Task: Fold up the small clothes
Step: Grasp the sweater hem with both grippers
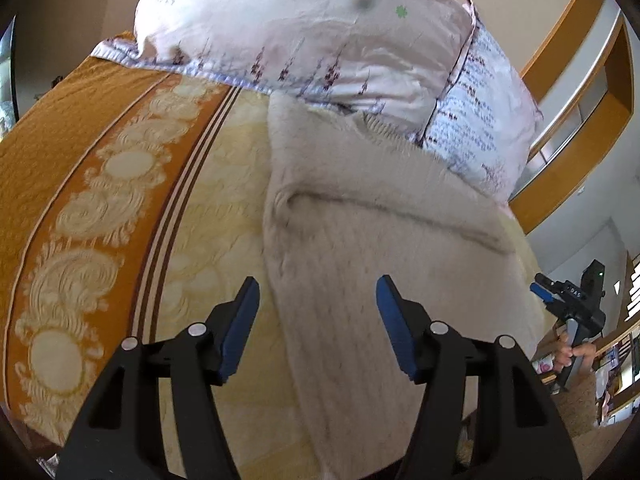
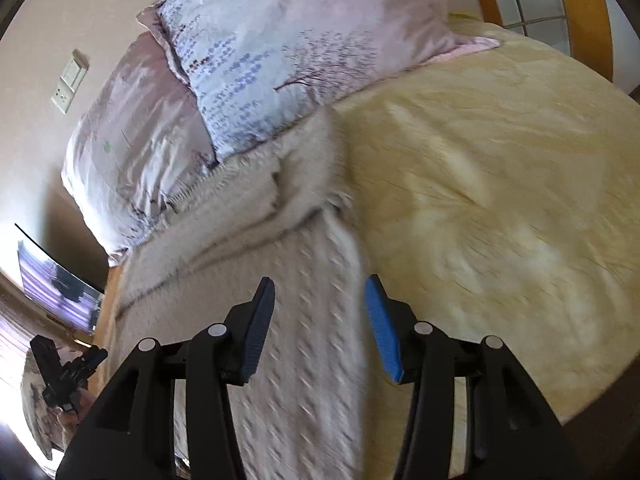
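Left gripper [image 1: 318,286] fingers spread wide, gripping nothing, poised above the cream knit garment [image 1: 360,240] near its left edge. Right gripper [image 2: 320,286] fingers likewise wide apart and empty, above the garment's right edge. Garment laid lengthwise on the yellow bedspread [image 2: 500,180], far end touching the floral pillows [image 1: 304,28]. Both views blurred.

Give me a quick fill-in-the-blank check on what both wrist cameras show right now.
1. Both tongs, left and right, are ____.
2. The beige knit garment lies on the ____ bedspread.
3. Beyond the garment lie floral ____.

Missing words: open; yellow; pillows
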`<state>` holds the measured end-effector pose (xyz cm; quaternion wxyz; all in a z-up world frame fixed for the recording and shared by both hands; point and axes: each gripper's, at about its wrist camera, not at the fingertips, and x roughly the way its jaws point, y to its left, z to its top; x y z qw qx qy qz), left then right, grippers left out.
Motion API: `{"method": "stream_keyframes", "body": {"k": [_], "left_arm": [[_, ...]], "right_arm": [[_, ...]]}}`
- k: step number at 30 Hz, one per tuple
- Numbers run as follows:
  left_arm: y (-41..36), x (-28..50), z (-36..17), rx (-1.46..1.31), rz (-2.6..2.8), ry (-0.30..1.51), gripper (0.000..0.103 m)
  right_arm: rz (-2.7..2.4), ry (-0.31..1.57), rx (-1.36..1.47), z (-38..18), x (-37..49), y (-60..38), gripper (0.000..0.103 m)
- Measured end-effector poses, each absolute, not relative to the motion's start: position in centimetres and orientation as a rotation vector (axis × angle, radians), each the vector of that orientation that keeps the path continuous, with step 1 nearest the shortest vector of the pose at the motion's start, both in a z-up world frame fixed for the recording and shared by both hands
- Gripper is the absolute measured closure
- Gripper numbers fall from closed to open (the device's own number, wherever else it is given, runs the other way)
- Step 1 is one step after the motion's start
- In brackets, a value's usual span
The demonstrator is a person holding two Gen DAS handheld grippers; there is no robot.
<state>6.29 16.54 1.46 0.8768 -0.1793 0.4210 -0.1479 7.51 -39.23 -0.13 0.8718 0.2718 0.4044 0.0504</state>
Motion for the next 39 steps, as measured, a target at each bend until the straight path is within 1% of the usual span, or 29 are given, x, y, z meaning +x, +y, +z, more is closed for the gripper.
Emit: {"method": "stream_keyframes", "body": {"k": [5, 9, 10, 11, 13, 15, 17, 18, 19, 20, 27, 32, 36, 39], "left_arm": [[16.6, 5.2, 0.1, -0.418, -0.334, 0.903, 0.042], [16.4, 4.3, -0.1, -0.439, -0.351, 0.888, 0.043], [16.5, 4.2, -0.1, -0.451, -0.360, 0.889, 0.045], [16.5, 3.9, -0.2, -0.468, -0.369, 0.890, 0.046], [16.5, 3.4, -0.5, -0.488, -0.382, 0.892, 0.053], [16.6, 2.7, -0.7, -0.506, -0.394, 0.885, 0.056], [16.7, 2.0, -1.2, -0.551, -0.439, 0.897, 0.062], [16.7, 1.6, -1.6, -0.585, -0.471, 0.908, 0.067], [16.7, 1.3, -1.8, -0.601, -0.486, 0.909, 0.070], [16.5, 0.7, -1.9, -0.599, -0.498, 0.903, 0.071], [15.9, -2.0, -2.9, -0.661, -0.595, 0.891, 0.072], [14.9, -2.2, -2.6, -0.621, -0.606, 0.907, 0.075], [14.3, -2.7, -2.6, -0.583, -0.638, 0.926, 0.076], [13.7, -3.3, -3.4, -0.547, -0.643, 0.973, 0.076]], "right_arm": [[0.115, 0.882, 0.627, -1.6, 6.0, -40.4, 0.054], [0.163, 0.901, 0.674, -2.5, 5.2, -40.5, 0.063], [0.192, 0.902, 0.693, -2.7, 5.0, -40.4, 0.066], [0.222, 0.904, 0.709, -2.9, 4.8, -40.2, 0.067], [0.262, 0.911, 0.723, -3.1, 4.4, -39.7, 0.067], [0.319, 0.915, 0.743, -3.5, 3.7, -39.2, 0.067], [0.378, 0.915, 0.769, -3.8, 2.9, -38.9, 0.068], [0.396, 0.913, 0.770, -3.7, 2.6, -38.8, 0.068], [0.415, 0.916, 0.772, -3.8, 2.2, -38.8, 0.068], [0.434, 0.922, 0.774, -3.8, 1.9, -38.7, 0.068], [0.522, 0.950, 0.697, -3.4, -1.0, -37.6, 0.068], [0.523, 1.013, 0.574, -3.1, -1.5, -36.0, 0.068], [0.522, 1.080, 0.528, -4.2, -1.9, -35.1, 0.068], [0.517, 1.105, 0.550, -5.5, -2.0, -35.2, 0.068]]}}
